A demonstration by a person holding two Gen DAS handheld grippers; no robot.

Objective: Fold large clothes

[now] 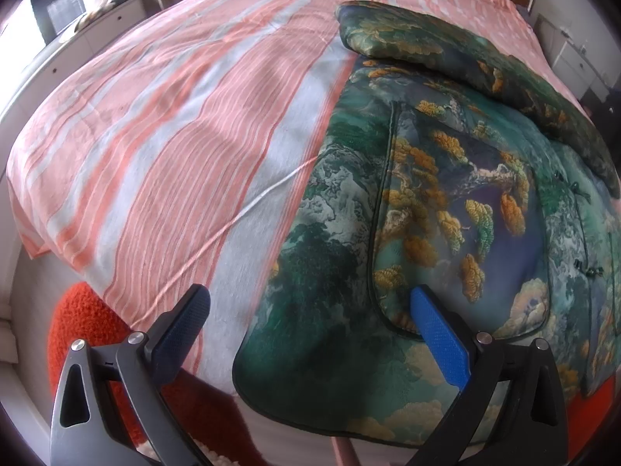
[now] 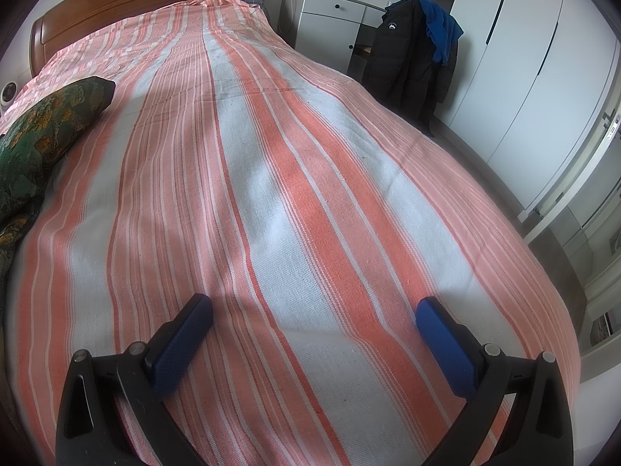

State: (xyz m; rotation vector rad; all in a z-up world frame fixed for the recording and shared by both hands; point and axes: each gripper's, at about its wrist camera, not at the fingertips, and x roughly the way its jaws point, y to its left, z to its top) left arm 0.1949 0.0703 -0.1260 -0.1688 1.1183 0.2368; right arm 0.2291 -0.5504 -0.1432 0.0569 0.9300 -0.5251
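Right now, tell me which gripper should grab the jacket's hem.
Left. The left gripper hangs open right over the jacket near its hem, while the right gripper faces only the striped sheet.

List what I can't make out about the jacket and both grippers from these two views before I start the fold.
- Green printed jacket: left wrist view cuts its right side off at the frame edge.
- Its hem corner hangs past the striped bedsheet; the underside is hidden.
- Right wrist view: only one jacket sleeve shows.
- Left gripper and right gripper: open, holding nothing; contact with fabric unclear.
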